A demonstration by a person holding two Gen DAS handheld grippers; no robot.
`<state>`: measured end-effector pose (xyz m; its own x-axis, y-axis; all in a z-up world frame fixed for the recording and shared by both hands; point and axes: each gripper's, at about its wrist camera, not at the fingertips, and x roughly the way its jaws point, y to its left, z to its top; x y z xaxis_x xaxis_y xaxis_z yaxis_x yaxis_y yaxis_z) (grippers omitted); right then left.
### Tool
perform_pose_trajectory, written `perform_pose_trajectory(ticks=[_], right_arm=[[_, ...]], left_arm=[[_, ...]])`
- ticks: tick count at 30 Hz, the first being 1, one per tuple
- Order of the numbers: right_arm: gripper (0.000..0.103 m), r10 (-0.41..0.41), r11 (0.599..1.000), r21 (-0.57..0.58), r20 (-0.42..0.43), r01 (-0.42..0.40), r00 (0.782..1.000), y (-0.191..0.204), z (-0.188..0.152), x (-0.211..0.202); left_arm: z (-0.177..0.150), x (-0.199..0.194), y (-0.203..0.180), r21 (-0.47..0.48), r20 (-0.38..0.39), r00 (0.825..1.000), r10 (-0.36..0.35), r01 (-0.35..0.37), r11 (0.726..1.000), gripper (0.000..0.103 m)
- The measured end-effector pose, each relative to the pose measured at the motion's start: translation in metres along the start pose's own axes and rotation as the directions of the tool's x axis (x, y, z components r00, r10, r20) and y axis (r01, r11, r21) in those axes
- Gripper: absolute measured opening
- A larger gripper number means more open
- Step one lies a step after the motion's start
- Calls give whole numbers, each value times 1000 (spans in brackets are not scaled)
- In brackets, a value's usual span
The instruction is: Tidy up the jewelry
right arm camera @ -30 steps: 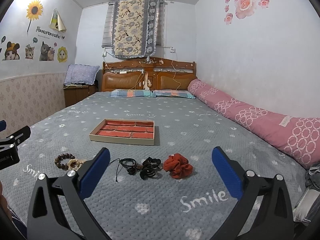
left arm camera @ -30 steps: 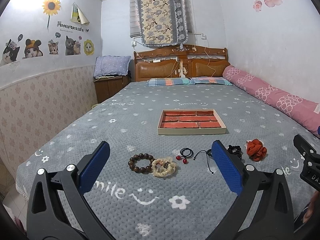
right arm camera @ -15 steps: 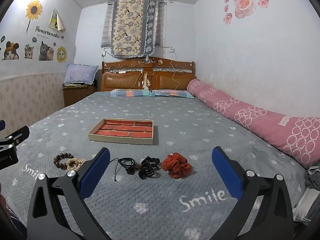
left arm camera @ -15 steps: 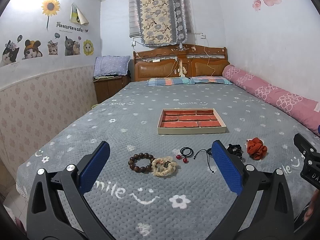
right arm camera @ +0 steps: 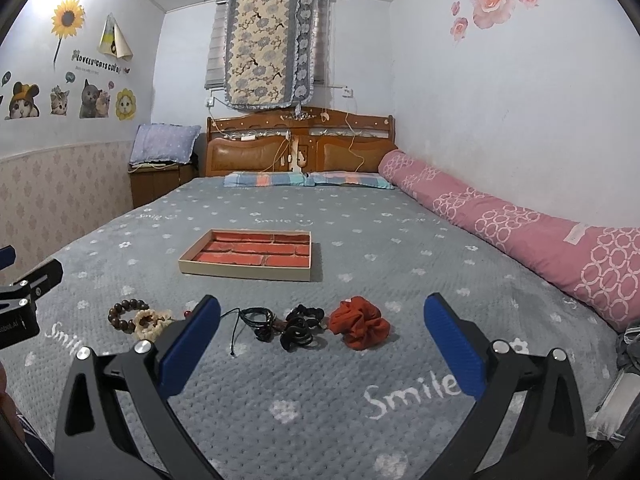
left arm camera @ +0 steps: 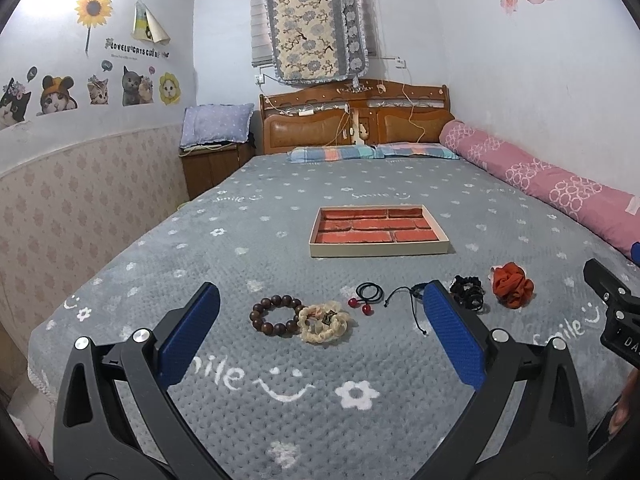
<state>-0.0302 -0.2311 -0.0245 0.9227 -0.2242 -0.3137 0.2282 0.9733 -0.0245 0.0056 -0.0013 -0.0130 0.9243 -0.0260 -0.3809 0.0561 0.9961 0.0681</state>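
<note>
A shallow tray with a red brick-pattern lining lies mid-bed. In front of it runs a row of pieces: a brown bead bracelet, a cream scrunchie, a black hair tie with red beads, a black cord bracelet, a black scrunchie and an orange scrunchie. My left gripper hangs open above the bead bracelet and cream scrunchie. My right gripper hangs open above the black and orange scrunchies. Both hold nothing.
The grey blanket covers the whole bed. A pink rolled quilt lines the right side by the wall. Pillows and a wooden headboard stand at the far end, a nightstand at far left. The bed's left edge drops off.
Both grippers have stayed nearly still and open; the views shift only very slightly. The items on the blanket have not moved.
</note>
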Motion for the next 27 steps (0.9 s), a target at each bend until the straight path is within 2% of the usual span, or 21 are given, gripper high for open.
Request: perform_pose_trajectory(ticks=[9,19,27], right_arm=[[99,-11,1000,-21,-8,10,1000,2,-2,21],[99,-76,997,-26,-46,75,996,-13,-9,77],[99,-81,996,10,-162,84,983,-29,-27,140]], left_arm=[[0,26,2,-20,-17,1000,-25,25,999,98],[-3,71,-6,-3,-60,996,-62,62,998,98],[-19,131,-3,-35,-159,983,-92,88,996,98]])
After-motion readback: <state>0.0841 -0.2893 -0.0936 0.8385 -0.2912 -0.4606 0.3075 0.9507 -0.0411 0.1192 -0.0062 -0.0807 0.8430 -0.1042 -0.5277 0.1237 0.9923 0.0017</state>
